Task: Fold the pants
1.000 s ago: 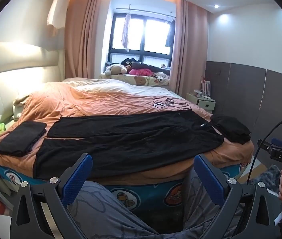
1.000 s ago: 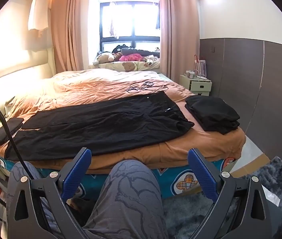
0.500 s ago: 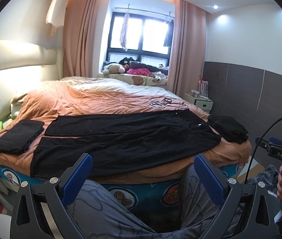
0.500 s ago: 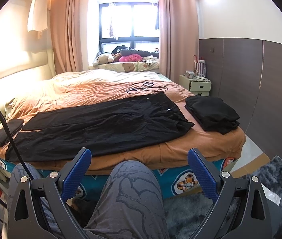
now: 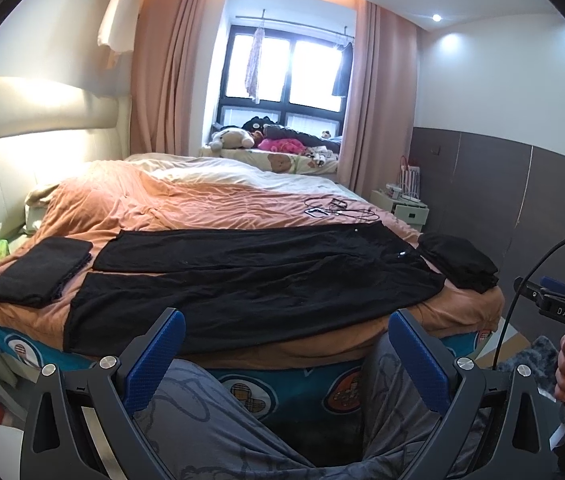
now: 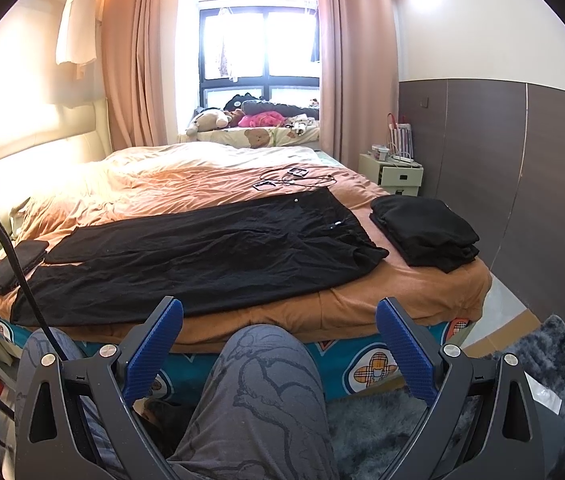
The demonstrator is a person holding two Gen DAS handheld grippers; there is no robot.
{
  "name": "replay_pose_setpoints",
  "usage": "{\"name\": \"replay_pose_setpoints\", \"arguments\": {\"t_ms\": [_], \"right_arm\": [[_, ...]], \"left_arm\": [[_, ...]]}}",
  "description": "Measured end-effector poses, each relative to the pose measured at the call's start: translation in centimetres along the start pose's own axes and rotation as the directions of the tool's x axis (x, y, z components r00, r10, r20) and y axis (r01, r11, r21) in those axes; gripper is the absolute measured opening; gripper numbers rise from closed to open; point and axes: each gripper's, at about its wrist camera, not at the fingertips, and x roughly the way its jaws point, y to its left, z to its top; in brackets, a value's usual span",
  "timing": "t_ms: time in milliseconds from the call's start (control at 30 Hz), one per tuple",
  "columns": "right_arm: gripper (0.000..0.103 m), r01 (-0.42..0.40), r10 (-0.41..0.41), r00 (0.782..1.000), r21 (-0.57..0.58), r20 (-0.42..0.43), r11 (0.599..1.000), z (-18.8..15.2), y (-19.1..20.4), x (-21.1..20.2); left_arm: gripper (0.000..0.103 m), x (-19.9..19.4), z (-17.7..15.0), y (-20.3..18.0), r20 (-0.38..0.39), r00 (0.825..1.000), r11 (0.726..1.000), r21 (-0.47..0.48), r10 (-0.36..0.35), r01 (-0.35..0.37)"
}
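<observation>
Still spread apart and empty, both hand-held grippers (image 5: 286, 350) (image 6: 280, 338) hover short of unmoved black pants (image 5: 250, 280).

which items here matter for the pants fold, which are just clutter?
Job:
- black pants, spread flat on bed
- left gripper, right gripper, both open, empty

Clutter:
- folded black stack past the waistband
- folded black piece near the leg ends
- cables
- nightstand
</observation>
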Motion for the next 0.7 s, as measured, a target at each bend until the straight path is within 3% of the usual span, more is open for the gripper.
{"name": "replay_pose_setpoints", "arguments": {"t_ms": [700], "right_arm": [[0.097, -0.022, 0.022, 1.000, -0.001, 0.006, 1.000, -0.04, -0.16, 0.23]], "left_arm": [[0.103, -0.67, 0.00, 0.30, 0.016, 1.000, 1.000, -0.002, 0.011, -0.011]]}}
